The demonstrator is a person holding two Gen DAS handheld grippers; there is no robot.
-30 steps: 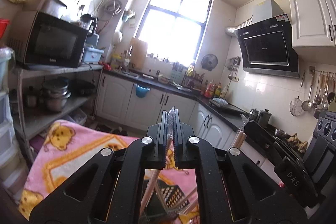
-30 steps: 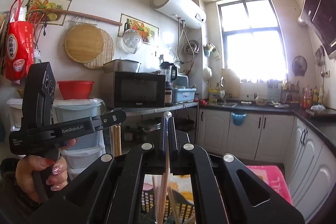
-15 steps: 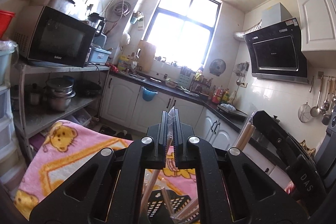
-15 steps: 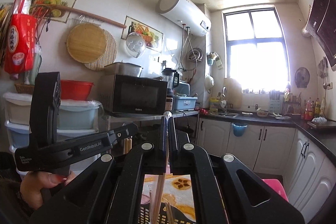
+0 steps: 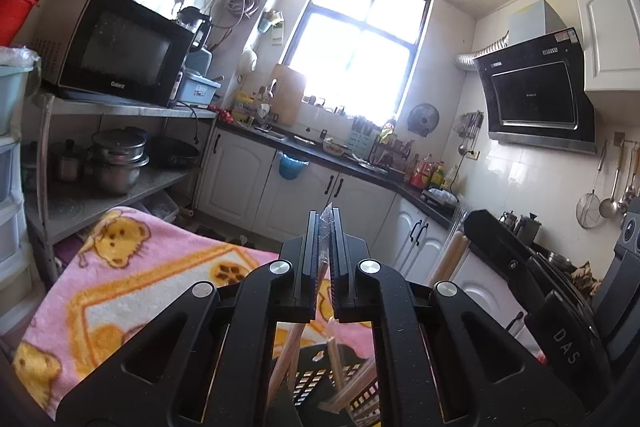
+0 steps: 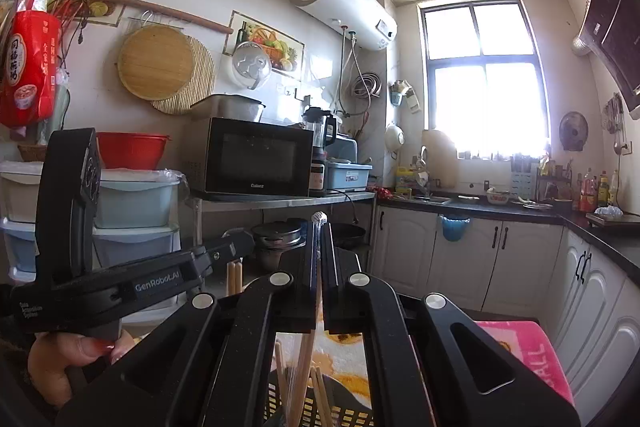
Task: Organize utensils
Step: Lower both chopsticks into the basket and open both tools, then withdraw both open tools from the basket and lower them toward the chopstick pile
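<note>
My left gripper (image 5: 323, 227) is shut on a plastic-wrapped pair of wooden chopsticks (image 5: 325, 239) that hangs down between the fingers. My right gripper (image 6: 319, 231) is shut on another wrapped pair of chopsticks (image 6: 318, 259), its top end poking above the fingertips. Both bundles hang over a black slotted utensil basket (image 5: 312, 387), which also shows in the right wrist view (image 6: 344, 411) with several chopsticks standing in it. The right gripper's body (image 5: 520, 267) shows at the right of the left wrist view; the left one (image 6: 120, 291) crosses the right wrist view.
The basket stands on a pink cartoon-print cloth (image 5: 120, 291). A metal shelf rack (image 5: 120, 107) with a microwave (image 6: 256, 159) and pots stands to the left. Counters with white cabinets (image 6: 460, 259) run along the far wall and the right side.
Both grippers have tilted and shifted a little, so the basket and its chopsticks show more fully below the fingers. The right gripper has come nearer in the left wrist view. Both grips are unchanged.
</note>
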